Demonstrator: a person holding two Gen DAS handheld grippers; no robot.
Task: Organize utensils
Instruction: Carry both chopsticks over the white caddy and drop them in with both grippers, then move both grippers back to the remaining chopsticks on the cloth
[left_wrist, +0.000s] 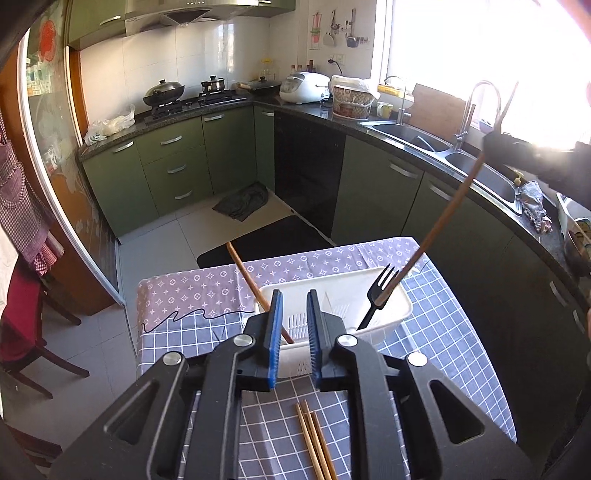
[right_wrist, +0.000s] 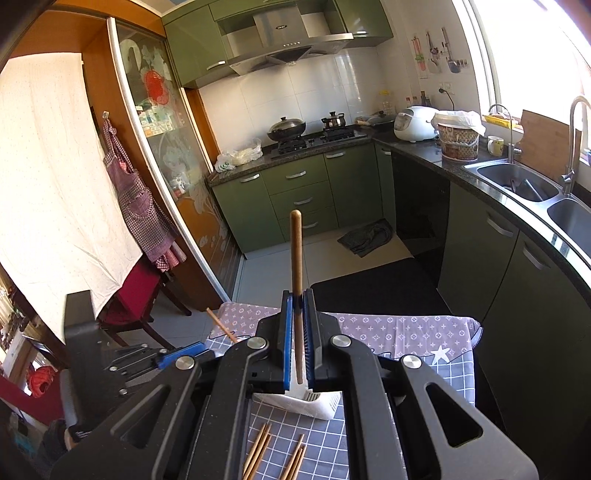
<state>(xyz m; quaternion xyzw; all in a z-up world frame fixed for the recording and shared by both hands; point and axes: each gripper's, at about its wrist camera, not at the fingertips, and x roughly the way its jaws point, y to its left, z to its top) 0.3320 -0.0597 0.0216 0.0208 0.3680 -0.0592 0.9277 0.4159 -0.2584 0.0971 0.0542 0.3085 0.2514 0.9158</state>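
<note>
A white slotted basket stands on the checked tablecloth. A black fork and a wooden utensil lean inside it. My left gripper is open and empty, just in front of the basket. My right gripper is shut on a long wooden-handled utensil, held upright above the basket. In the left wrist view that handle slants down from the upper right to the fork's tines. Loose wooden chopsticks lie on the cloth near me; they also show in the right wrist view.
The small table has a purple and a blue checked cloth. Green cabinets and a sink counter run along the right. A black floor mat lies beyond the table. A red chair stands at the left.
</note>
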